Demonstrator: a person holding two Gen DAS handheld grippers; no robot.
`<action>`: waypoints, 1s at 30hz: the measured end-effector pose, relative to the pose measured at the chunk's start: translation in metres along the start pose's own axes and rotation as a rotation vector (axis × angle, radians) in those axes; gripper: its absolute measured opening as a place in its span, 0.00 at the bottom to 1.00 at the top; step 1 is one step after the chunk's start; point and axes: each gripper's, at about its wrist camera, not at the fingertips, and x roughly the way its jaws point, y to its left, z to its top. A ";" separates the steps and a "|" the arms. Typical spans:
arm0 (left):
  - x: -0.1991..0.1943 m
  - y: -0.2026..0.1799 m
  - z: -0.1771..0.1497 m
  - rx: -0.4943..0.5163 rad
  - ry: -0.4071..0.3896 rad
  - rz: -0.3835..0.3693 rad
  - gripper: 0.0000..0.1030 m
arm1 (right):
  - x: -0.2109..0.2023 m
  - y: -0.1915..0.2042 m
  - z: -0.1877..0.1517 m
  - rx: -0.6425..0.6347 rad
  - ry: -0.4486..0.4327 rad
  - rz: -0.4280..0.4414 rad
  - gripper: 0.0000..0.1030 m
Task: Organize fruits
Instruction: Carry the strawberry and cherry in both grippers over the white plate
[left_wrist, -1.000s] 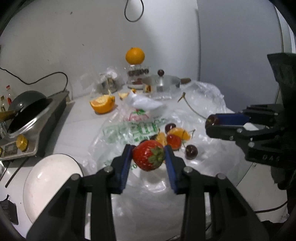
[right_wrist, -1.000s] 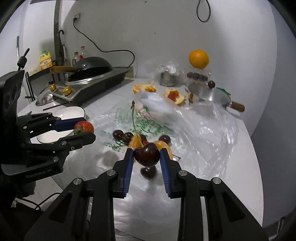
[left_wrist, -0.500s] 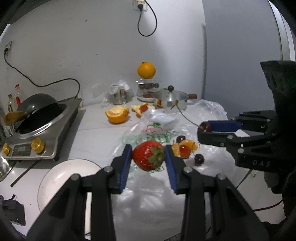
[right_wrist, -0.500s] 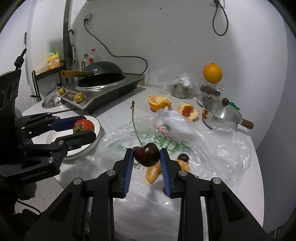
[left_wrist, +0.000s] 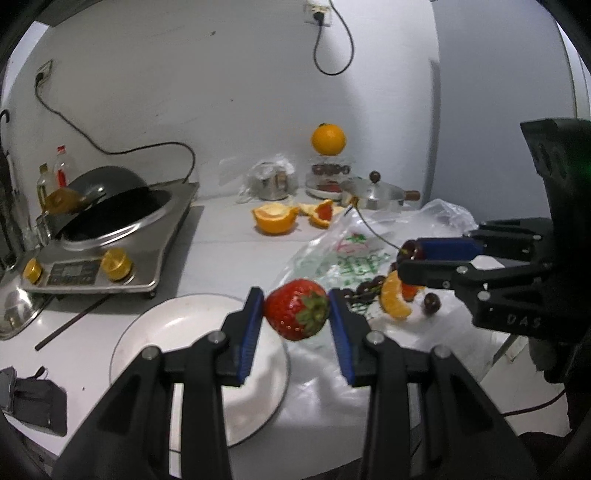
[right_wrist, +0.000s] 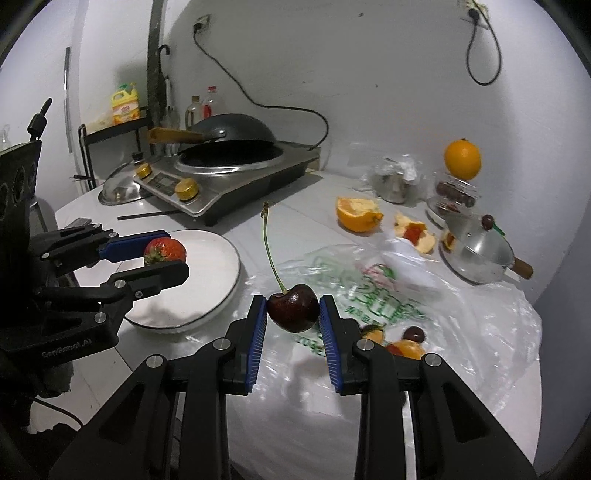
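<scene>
**Two fruits held up, one in each gripper**

Our left gripper (left_wrist: 296, 314) is squeezing a red strawberry (left_wrist: 295, 314) between its blue pads. In the left wrist view the berry sits in the middle of the frame, up in the air, above the right edge of the white plate (left_wrist: 177, 332), which lies lower left.

Our right gripper (right_wrist: 293, 308) is pinching a dark cherry (right_wrist: 293, 307), near the middle of the right wrist view. Its long stem (right_wrist: 269, 251) sticks up toward the top of the frame. The cherry hangs over the clear plastic bag (right_wrist: 461, 325), just right of the plate.

More fruit lies on the bag at lower right: an orange slice (right_wrist: 408, 349) and another cherry (right_wrist: 413, 334). A cut orange (right_wrist: 356, 218) rests farther back on the table. A whole orange (right_wrist: 462, 159) sits on top of a jar at the upper right. A wok (right_wrist: 229, 129) on a cooker is at the upper left.
</scene>
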 end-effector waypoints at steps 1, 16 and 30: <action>-0.001 0.003 -0.002 -0.004 0.002 0.004 0.35 | 0.002 0.003 0.001 -0.004 0.001 0.004 0.30; 0.000 0.055 -0.032 -0.061 0.052 0.042 0.35 | 0.042 0.053 0.015 -0.063 0.051 0.066 0.30; 0.013 0.081 -0.060 -0.109 0.129 0.035 0.35 | 0.087 0.093 0.011 -0.094 0.136 0.133 0.30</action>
